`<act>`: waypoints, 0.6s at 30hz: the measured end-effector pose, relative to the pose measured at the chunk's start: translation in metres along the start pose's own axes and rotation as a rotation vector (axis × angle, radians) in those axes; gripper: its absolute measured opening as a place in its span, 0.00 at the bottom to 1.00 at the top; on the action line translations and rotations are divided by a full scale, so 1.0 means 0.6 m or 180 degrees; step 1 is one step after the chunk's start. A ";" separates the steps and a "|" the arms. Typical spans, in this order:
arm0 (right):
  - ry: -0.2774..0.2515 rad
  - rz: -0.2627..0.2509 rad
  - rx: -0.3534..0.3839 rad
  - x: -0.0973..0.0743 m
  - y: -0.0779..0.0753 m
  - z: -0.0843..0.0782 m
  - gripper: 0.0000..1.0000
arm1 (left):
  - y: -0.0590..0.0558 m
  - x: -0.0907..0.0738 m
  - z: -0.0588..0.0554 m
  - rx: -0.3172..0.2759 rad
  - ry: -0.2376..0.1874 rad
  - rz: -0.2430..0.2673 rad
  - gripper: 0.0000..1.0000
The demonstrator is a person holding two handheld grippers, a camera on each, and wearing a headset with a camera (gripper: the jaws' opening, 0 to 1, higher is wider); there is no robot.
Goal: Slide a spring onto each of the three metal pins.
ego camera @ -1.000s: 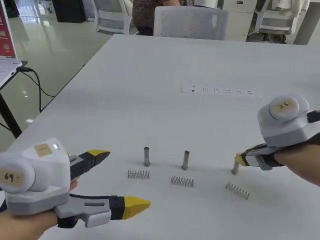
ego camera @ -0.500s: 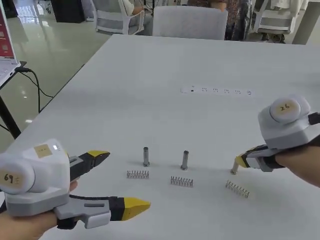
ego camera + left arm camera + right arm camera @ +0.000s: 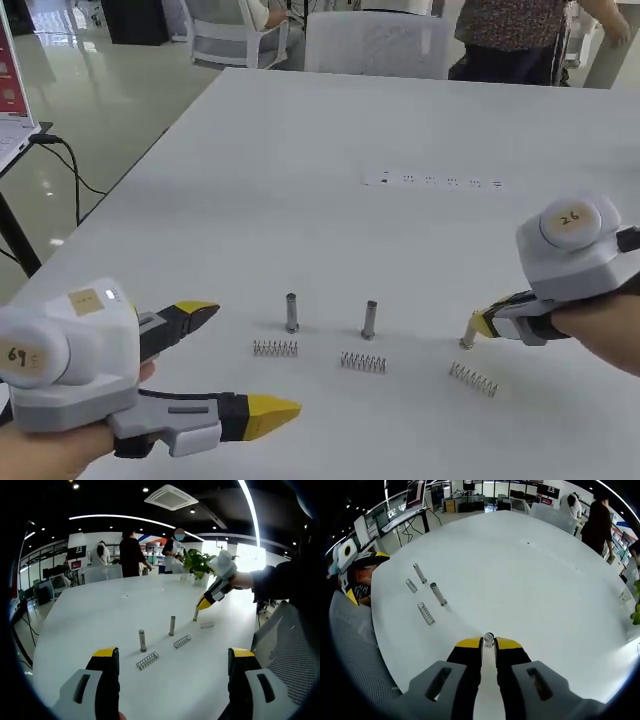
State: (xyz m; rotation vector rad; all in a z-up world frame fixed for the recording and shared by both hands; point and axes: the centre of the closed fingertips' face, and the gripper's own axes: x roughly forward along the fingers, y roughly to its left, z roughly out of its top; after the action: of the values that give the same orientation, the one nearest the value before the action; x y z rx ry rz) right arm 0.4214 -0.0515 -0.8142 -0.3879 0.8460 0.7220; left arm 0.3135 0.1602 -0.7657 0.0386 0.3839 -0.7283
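Here, R gripper (image 3: pixel 489 642) jaws are clamped on the right-hand pin (image 3: pixel 489 639) at the white table (image 3: pixel 300 180).
L gripper (image 3: pixel 243 358) jaws wide apart, holding nothing. Left pin (image 3: pixel 291 312) and mid pin (image 3: pixel 369 319) stand free. Three springs (image 3: pixel 363 362) lie flat, one near each pin.

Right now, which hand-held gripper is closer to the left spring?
Left. The left hand-held gripper is open near the left spring; the right hand-held gripper is far off, clamping the right pin.

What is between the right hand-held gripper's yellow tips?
A short silver metal pin, gripped by the right hand-held gripper. In its own view the round top shows; the tips hide the shaft.
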 end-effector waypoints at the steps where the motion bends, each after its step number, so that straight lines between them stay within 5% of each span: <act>1: -0.0002 0.0001 -0.0002 0.000 0.000 0.000 0.11 | 0.000 0.000 0.000 -0.0002 -0.0002 -0.0002 0.89; 18: -0.0048 -0.0007 -0.0039 -0.007 0.000 -0.012 0.16 | 0.000 0.003 -0.001 -0.0005 0.0010 -0.0008 0.89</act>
State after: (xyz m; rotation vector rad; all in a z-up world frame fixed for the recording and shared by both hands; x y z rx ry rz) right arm 0.4159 -0.0574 -0.8151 -0.3938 0.8271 0.7275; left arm 0.3143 0.1590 -0.7671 0.0378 0.3874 -0.7307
